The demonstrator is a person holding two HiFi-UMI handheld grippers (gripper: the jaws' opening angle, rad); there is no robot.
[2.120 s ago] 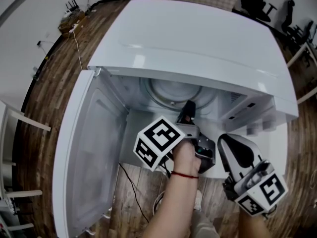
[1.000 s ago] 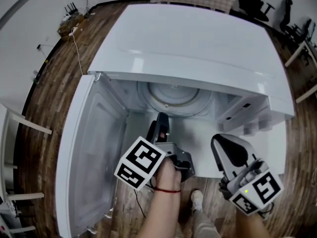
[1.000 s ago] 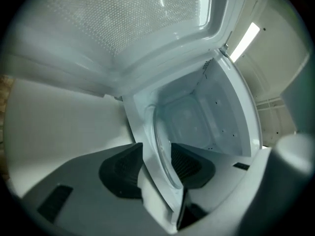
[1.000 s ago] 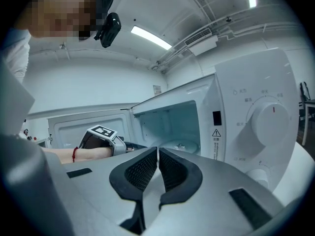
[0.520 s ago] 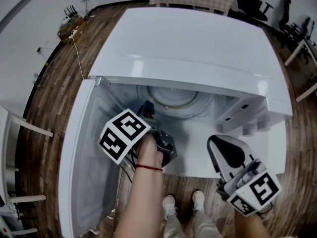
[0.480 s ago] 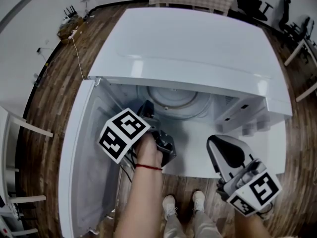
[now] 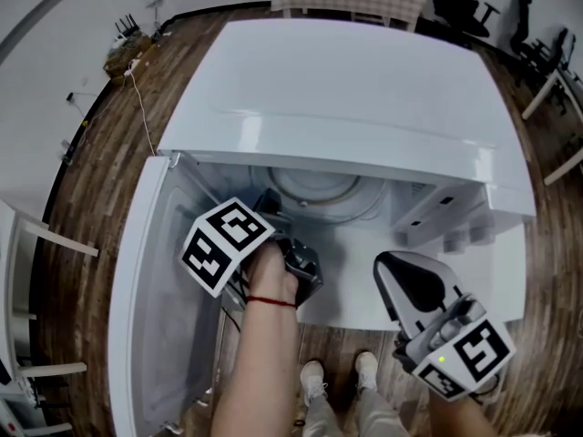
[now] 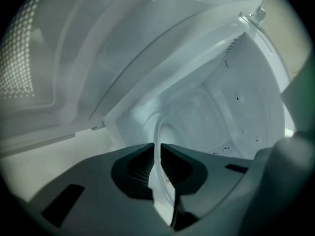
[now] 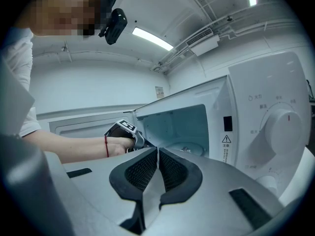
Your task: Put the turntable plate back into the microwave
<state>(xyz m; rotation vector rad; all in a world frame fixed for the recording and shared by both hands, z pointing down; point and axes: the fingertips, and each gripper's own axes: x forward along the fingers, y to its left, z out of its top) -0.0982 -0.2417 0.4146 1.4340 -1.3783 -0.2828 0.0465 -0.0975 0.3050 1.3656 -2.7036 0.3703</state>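
The clear glass turntable plate point(image 7: 319, 188) lies inside the white microwave point(image 7: 364, 89), whose door point(image 7: 150, 308) swings out to the left. My left gripper point(image 7: 267, 200) reaches into the left part of the cavity. Its jaws have just been closing, and the pads now press on the plate's thin rim point(image 8: 158, 146). My right gripper point(image 7: 401, 276) hangs outside, in front of the control panel, with its jaws shut point(image 9: 157, 167) and nothing in them. From the right gripper view the plate point(image 9: 189, 149) shows low in the cavity behind the left gripper point(image 9: 140, 140).
The control panel with its dial point(image 9: 280, 127) takes up the microwave's right side. The cavity walls point(image 8: 231, 107) close in around the left gripper. A person's shoes point(image 7: 314, 376) stand on the wood floor below, near a black cable point(image 7: 223, 344).
The left gripper drew back from the middle of the cavity and shifted to its left side, onto the plate's rim. The right gripper has stayed put.
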